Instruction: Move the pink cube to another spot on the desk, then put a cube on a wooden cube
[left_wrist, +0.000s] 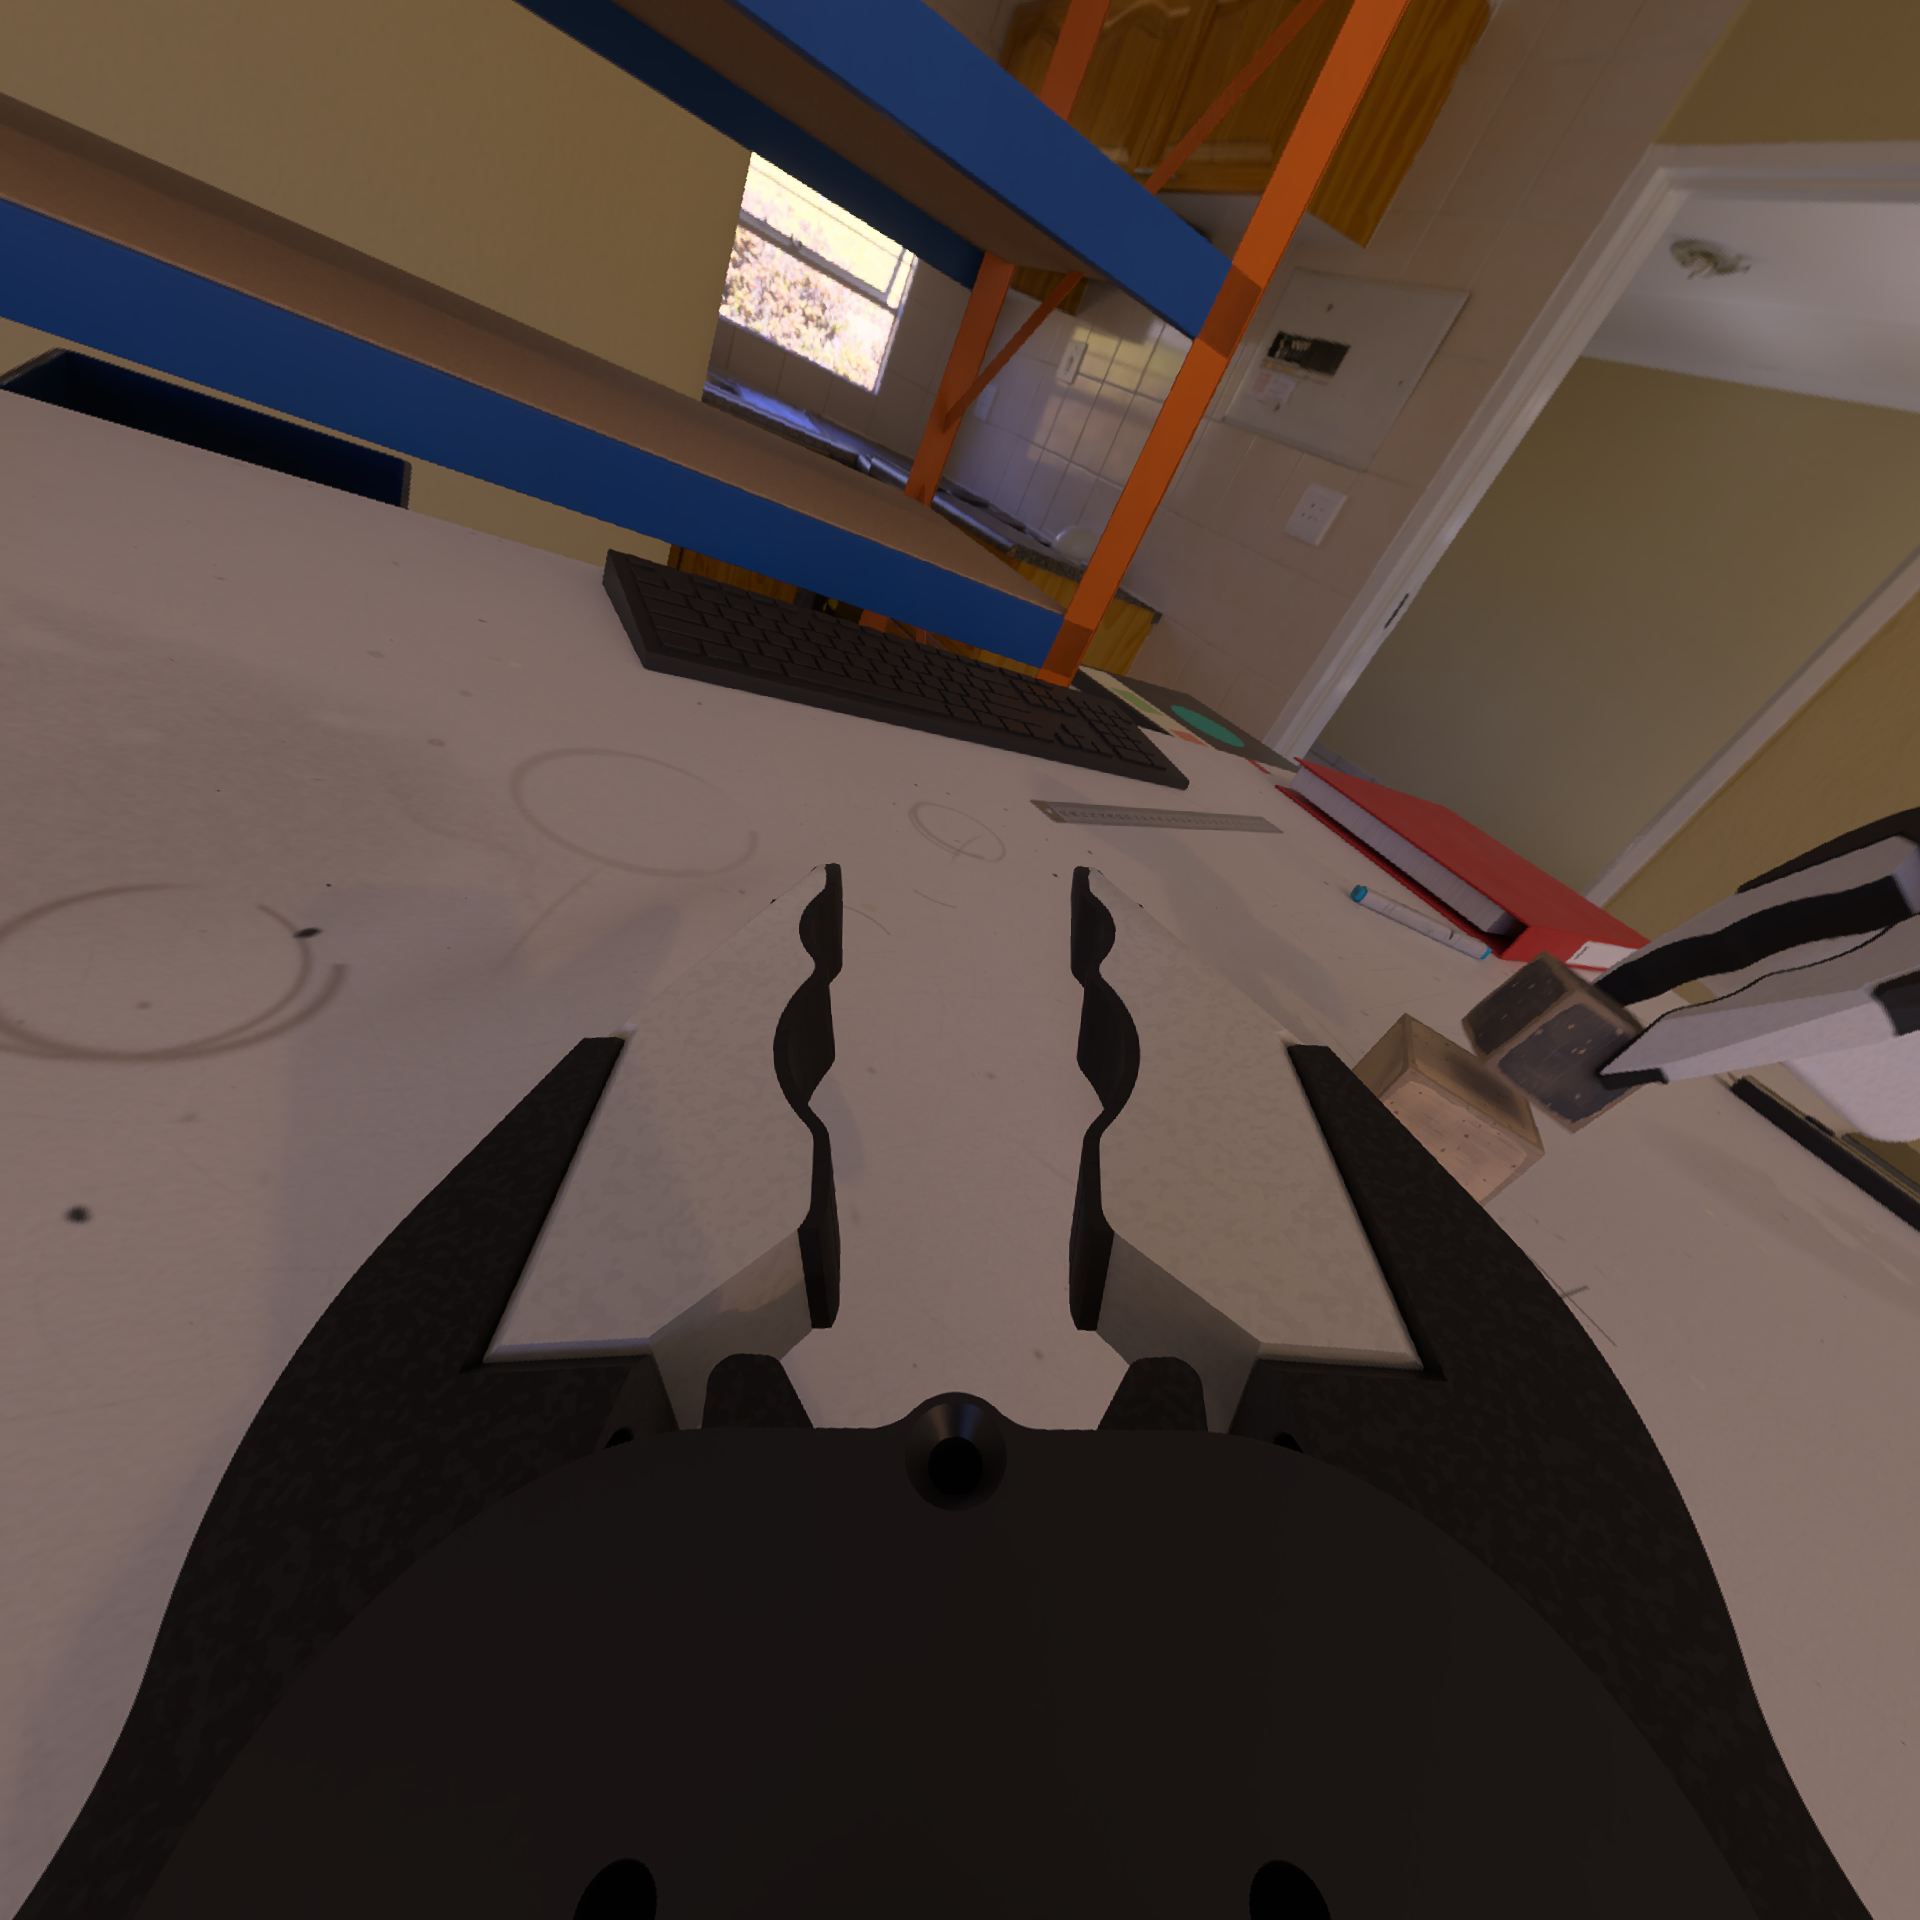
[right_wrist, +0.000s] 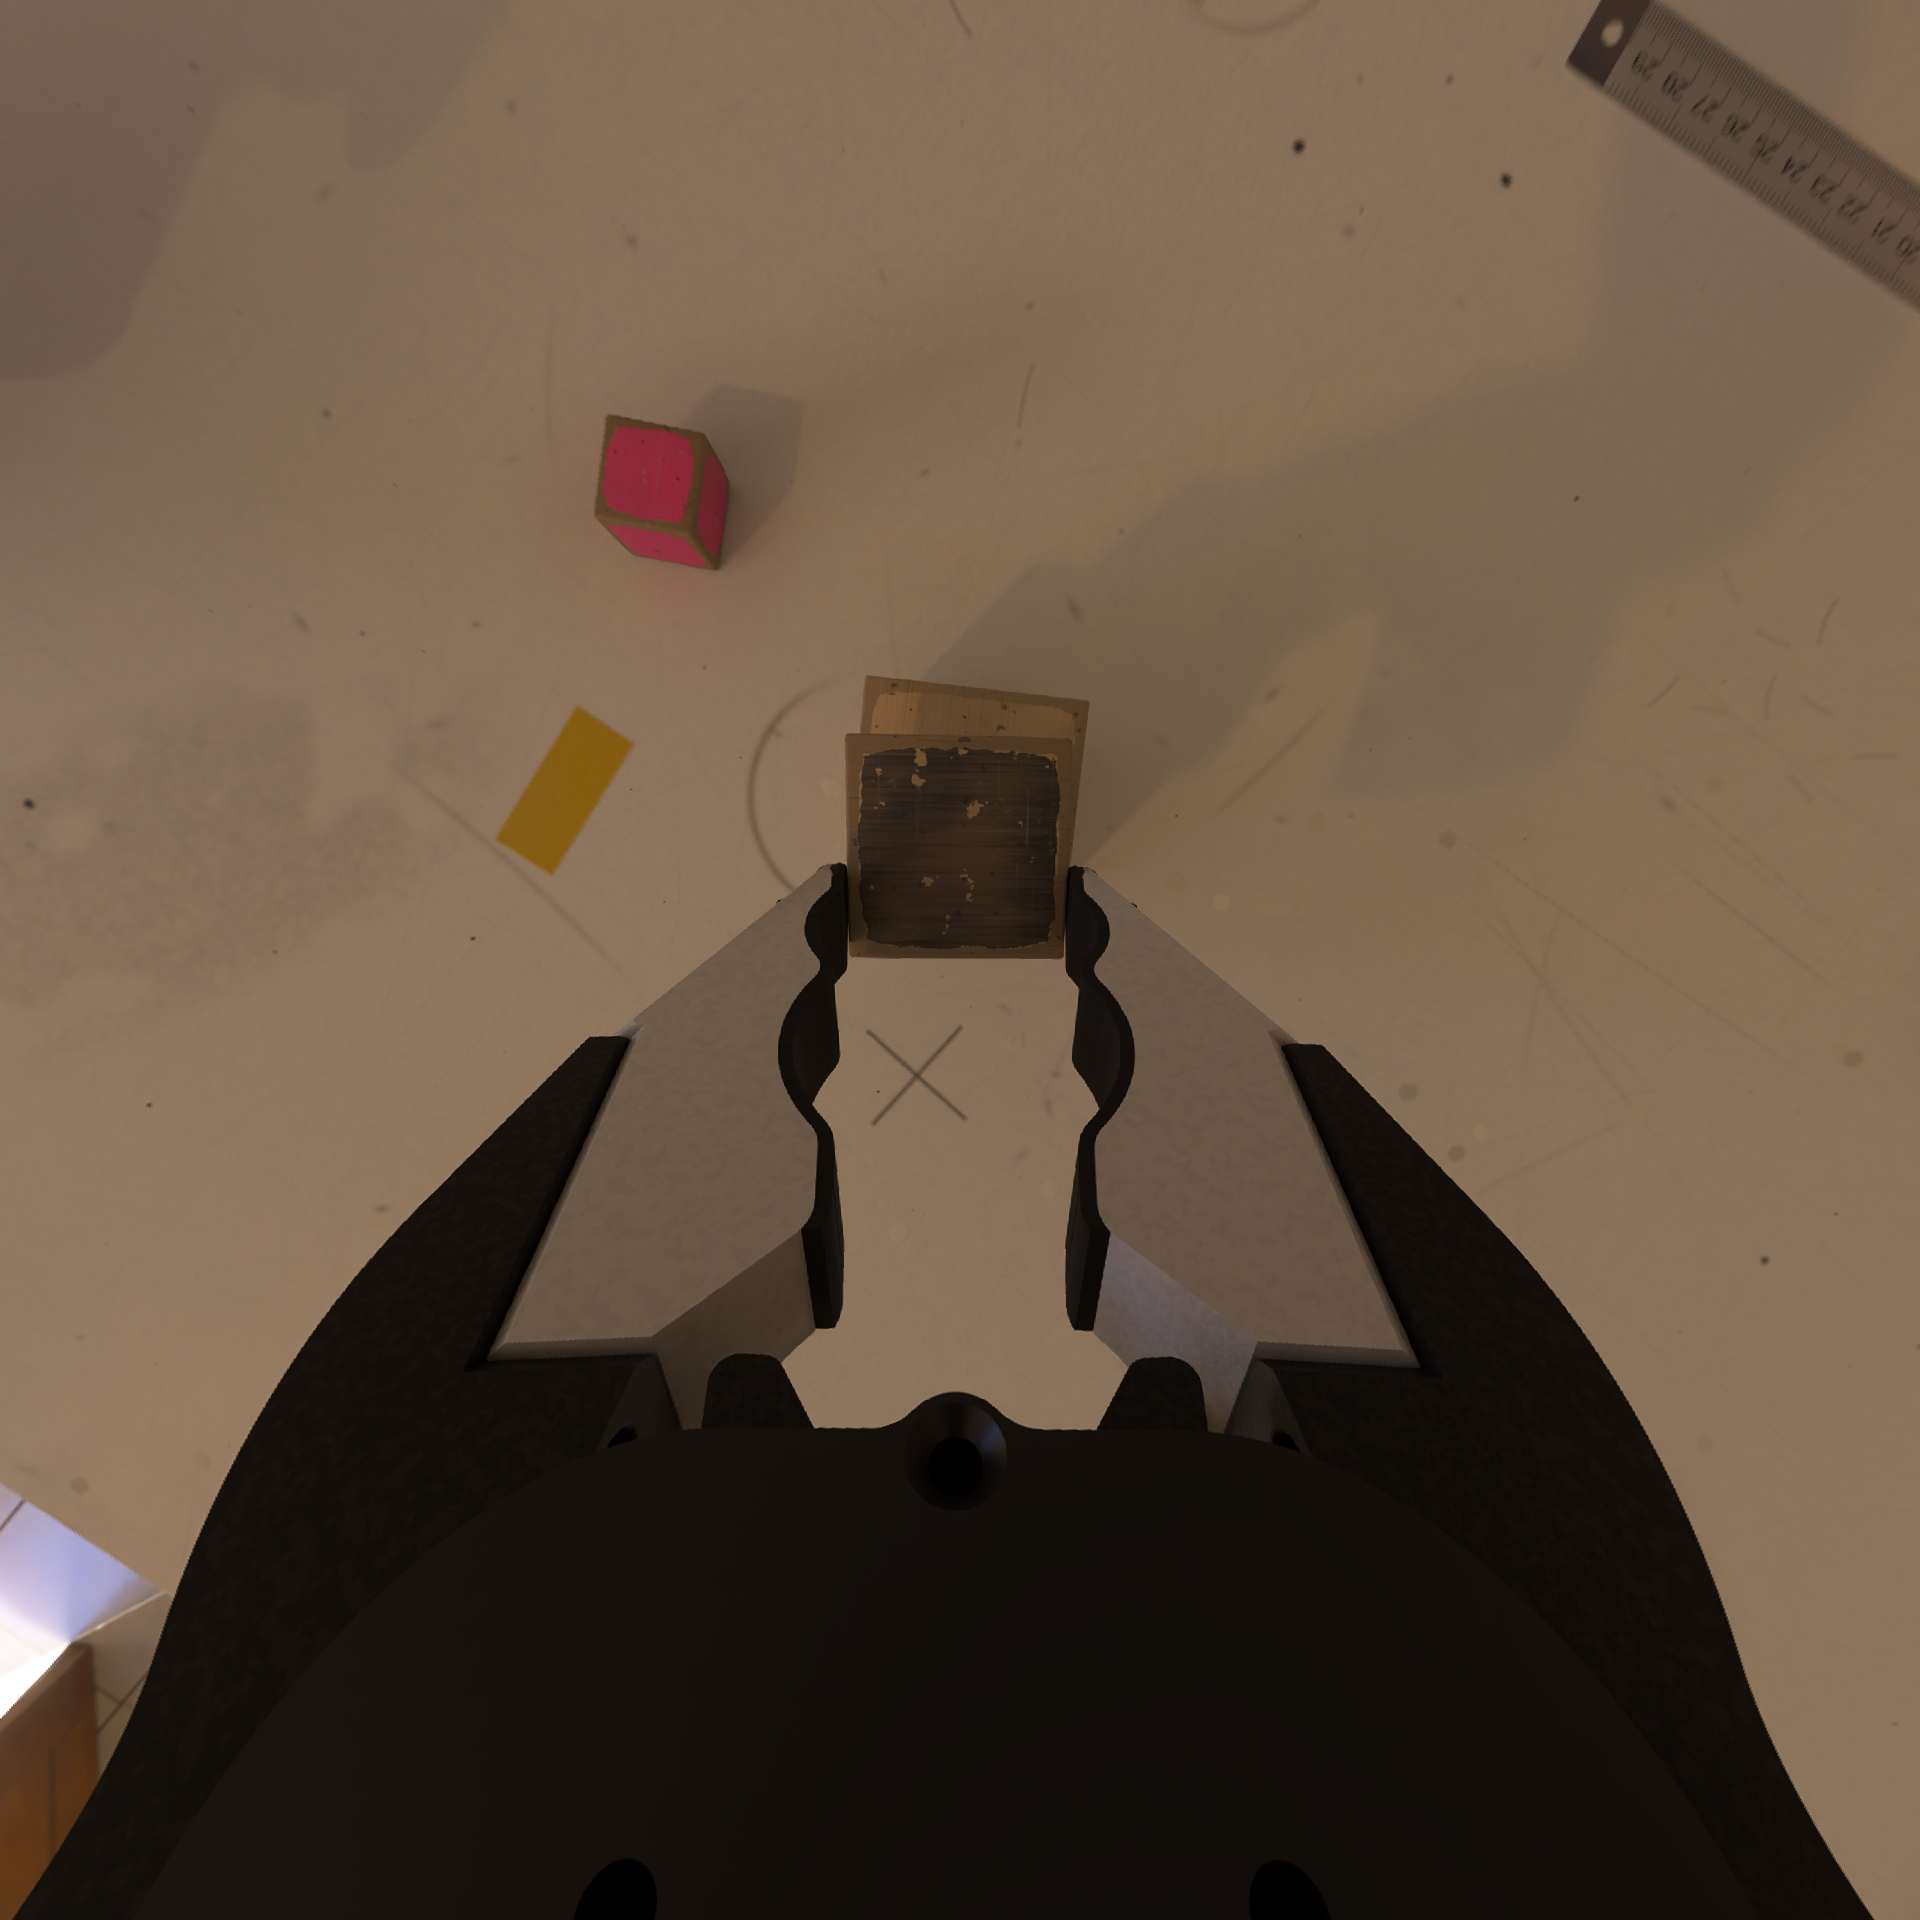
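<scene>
While the pink cube (right_wrist: 661, 490) sits alone on the surface (right_wrist: 1351, 520), the right hand-held gripper (right_wrist: 956, 904) pinches a dark cube (right_wrist: 956, 844) just above the wooden cube (right_wrist: 977, 707), release pending; the left hand-held gripper (left_wrist: 956, 883) gapes empty.

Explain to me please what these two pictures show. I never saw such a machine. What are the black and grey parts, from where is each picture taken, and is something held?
Each picture comes from a camera mounted on a two-finger gripper, looking forward along its fingers. The black and grey parts are those fingers.

The left wrist view shows the left gripper low over a white desk, open and empty. Farther off lie a black keyboard, a metal ruler, a pen and a red binder.

The right wrist view looks straight down. The right gripper grips a dark cube between its fingertips, over a plain wooden cube; whether they touch I cannot tell. A pink cube and a yellow strip lie on the desk to the side.
</scene>
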